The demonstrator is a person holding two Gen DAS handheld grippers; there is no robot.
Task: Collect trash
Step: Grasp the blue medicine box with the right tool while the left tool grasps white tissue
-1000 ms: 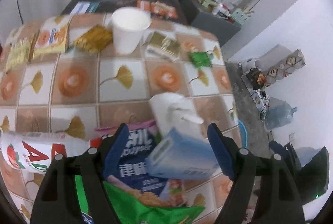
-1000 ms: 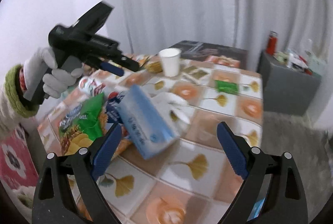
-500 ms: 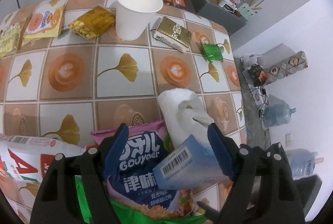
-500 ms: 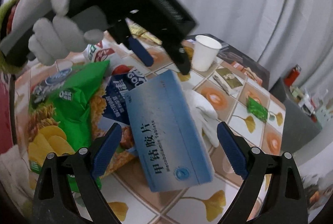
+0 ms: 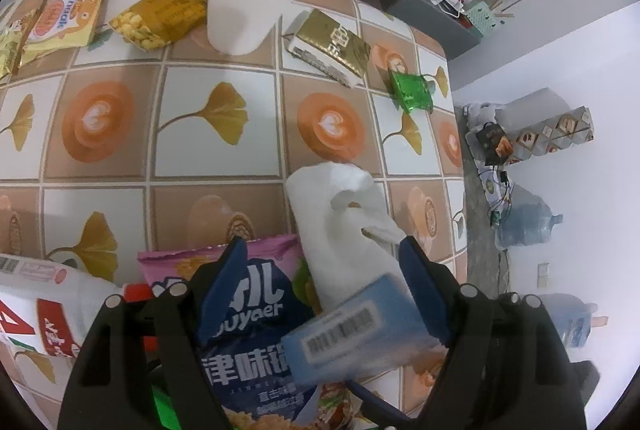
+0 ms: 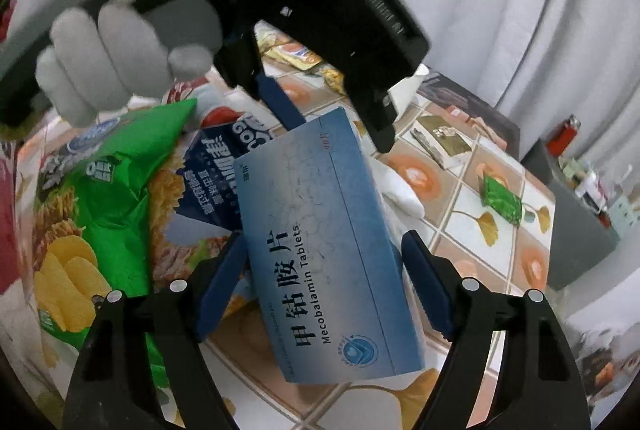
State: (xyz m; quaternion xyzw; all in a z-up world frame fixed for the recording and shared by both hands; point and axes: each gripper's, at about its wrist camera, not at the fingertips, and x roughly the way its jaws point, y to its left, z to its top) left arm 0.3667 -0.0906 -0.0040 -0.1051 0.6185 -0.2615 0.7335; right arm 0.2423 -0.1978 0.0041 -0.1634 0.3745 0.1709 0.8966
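Blue tablet box between both grippers

The right gripper, jaws just closing, pinches the blue tablet box; the left gripper stands spread around its far end, above snack bags on the bench.

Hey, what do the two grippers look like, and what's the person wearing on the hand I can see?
Both grippers are matte black, with two angular arms ending in flat blue pads and round silver rivets at the joints: the right gripper matches the left gripper. From the right wrist view the left gripper's body is a blocky black housing with a ribbed edge. The hand holding it wears a light grey knit glove. No cables show.
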